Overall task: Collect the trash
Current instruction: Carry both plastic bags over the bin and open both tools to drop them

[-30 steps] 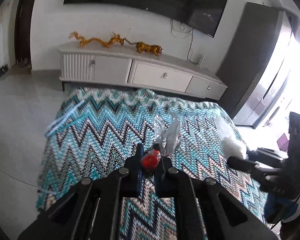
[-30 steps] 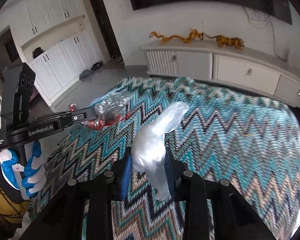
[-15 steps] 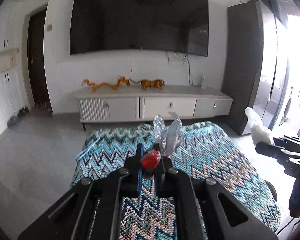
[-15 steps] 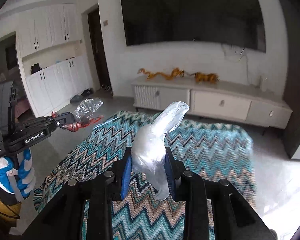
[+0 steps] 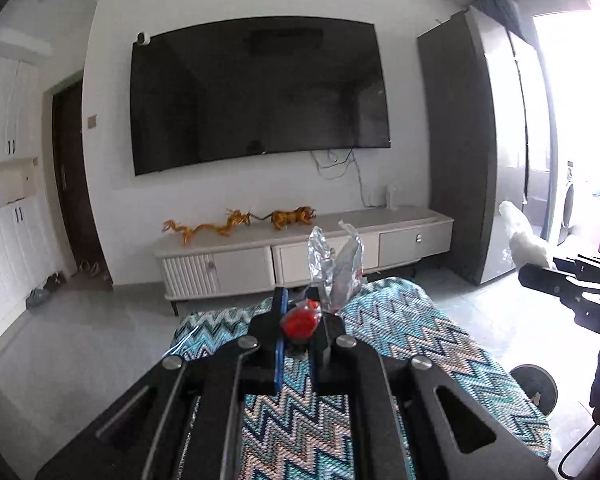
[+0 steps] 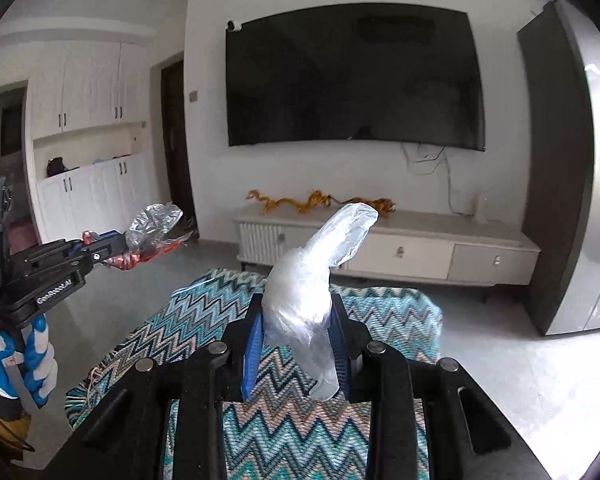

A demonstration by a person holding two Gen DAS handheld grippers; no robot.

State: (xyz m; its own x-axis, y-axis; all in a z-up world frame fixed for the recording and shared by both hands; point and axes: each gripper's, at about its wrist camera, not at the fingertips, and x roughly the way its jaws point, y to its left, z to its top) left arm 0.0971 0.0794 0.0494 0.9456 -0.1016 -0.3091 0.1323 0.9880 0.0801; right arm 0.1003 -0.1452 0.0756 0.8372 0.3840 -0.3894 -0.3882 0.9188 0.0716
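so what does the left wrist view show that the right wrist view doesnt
Only left wrist: a bright doorway at right, and the red and clear wrapper seen close up in the left tool. Only right wrist: the gloved hand, and the clear bag gripped in the right tool. Both: television, low cabinet, zigzag rug.

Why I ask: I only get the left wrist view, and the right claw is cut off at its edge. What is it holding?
Observer: The right claw is shut on a crumpled clear bag that sticks up past its fingers.
Operator: And what grips the left claw's handle?
Observer: A hand in a blue and white glove holds the left claw.
Operator: Is there more to my wrapper than the clear part?
Observer: Yes, the wrapper has red scraps hanging below the clear part.
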